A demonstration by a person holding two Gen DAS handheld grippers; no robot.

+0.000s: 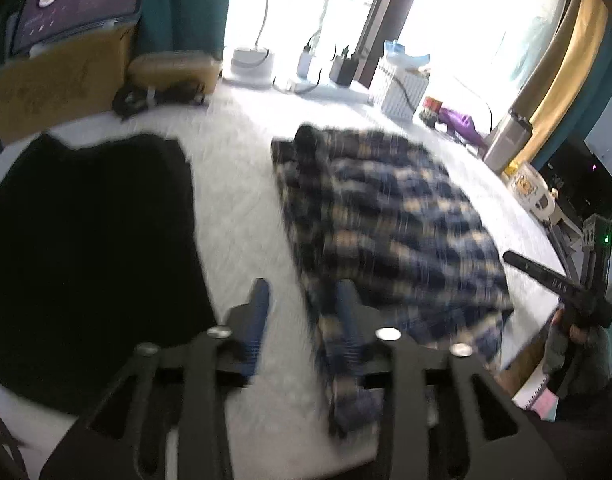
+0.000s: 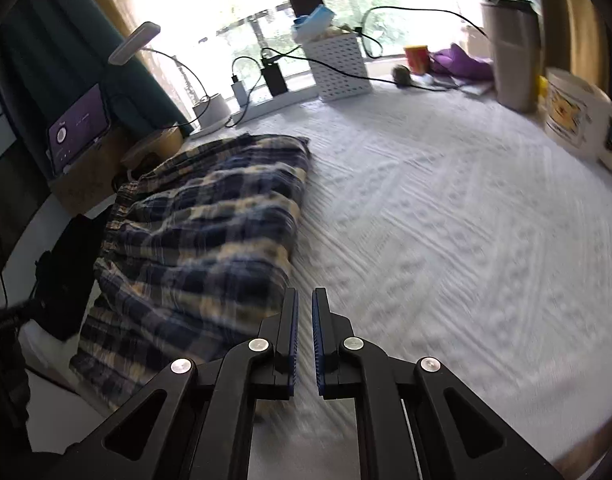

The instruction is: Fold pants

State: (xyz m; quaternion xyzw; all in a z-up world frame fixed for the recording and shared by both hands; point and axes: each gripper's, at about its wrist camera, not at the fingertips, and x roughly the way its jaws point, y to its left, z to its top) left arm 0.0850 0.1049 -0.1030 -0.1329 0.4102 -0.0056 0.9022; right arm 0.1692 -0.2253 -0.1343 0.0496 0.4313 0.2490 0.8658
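One pair of plaid pants (image 1: 390,224), folded, long axis running toward the window.

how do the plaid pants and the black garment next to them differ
The plaid pants are checked navy and cream; the black garment is plain black with no pattern visible. The plaid pants are bunched, with ridges and a gathered waistband; the black garment looks flatter. Both lie apart on the white bedspread.

Left tongs (image 1: 303,300) parted; right tongs (image 2: 303,300) closed
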